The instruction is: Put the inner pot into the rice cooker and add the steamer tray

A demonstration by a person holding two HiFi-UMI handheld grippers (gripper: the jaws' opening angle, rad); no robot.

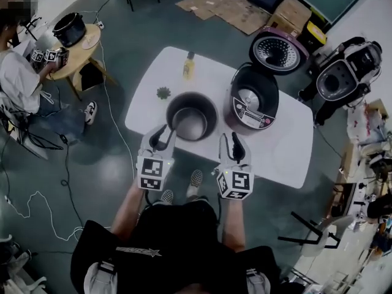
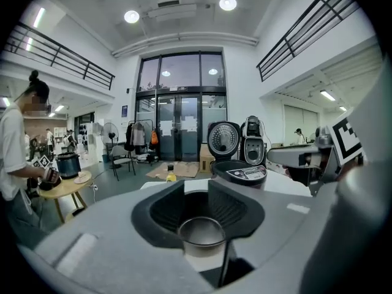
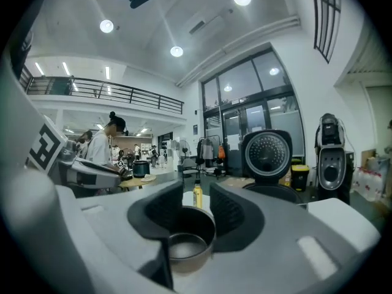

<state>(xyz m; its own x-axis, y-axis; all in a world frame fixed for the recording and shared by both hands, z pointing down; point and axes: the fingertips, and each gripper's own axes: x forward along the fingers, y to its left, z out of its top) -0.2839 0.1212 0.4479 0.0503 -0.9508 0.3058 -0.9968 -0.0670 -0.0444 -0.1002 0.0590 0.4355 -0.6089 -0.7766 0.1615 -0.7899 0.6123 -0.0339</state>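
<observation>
A white tabletop stands on a grey floor in a tall, glass-fronted hall. The inner pot sits upright on it, mouth up, just left of the open rice cooker. The left tool and the right tool flank the pot's near side, jaws apart and empty.

Right gripper: jaws apart, gripping nothing. Pot: metal, empty, seen through the gap between the jaws. Yellow bottle: upright, behind pot. Rice cooker: lid raised, right of bottle.
</observation>
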